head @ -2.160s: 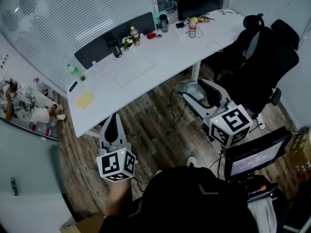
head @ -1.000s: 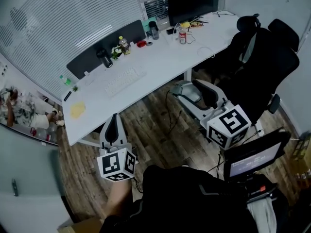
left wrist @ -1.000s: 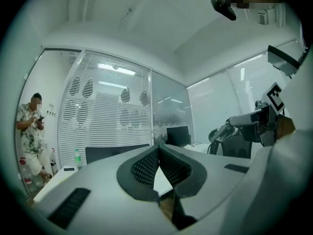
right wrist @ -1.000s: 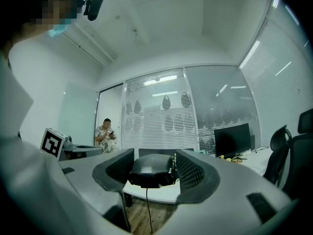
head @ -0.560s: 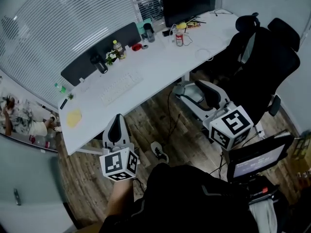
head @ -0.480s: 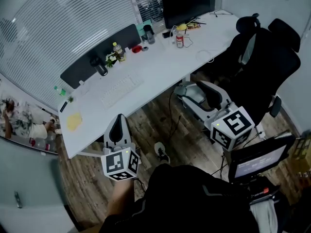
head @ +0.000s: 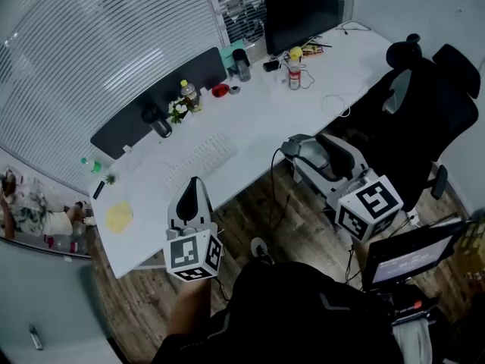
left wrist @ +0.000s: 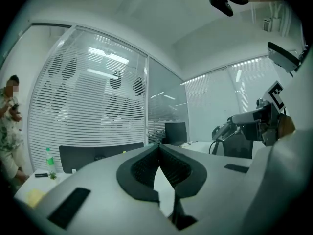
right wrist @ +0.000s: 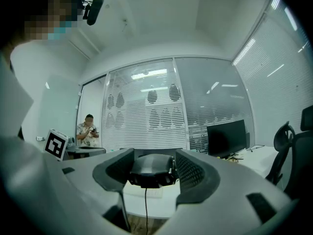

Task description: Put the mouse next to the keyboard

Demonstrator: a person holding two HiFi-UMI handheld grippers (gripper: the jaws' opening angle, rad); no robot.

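Note:
A black corded mouse (right wrist: 149, 173) sits between the pads of my right gripper (right wrist: 154, 163), which is shut on it; its cable (right wrist: 145, 204) hangs straight down. In the head view the right gripper (head: 307, 152) hovers in front of the white desk (head: 258, 120), over the wooden floor. A white keyboard (head: 201, 160) lies near the desk's front edge, left of the right gripper. My left gripper (head: 191, 194) is at the desk's front edge just below the keyboard. Its pads (left wrist: 146, 168) meet at the tips with nothing between them.
A black monitor (head: 299, 10), bottles, a cup and a dark panel (head: 163, 89) line the back of the desk. A yellow item (head: 119, 217) lies at its left end. Black office chairs (head: 424, 105) stand to the right. A person (head: 30, 218) is beyond the glass at left.
The view has moved closer to the desk. Both grippers are now nearer its front edge, the left one reaching it. The right gripper keeps its hold on the mouse.

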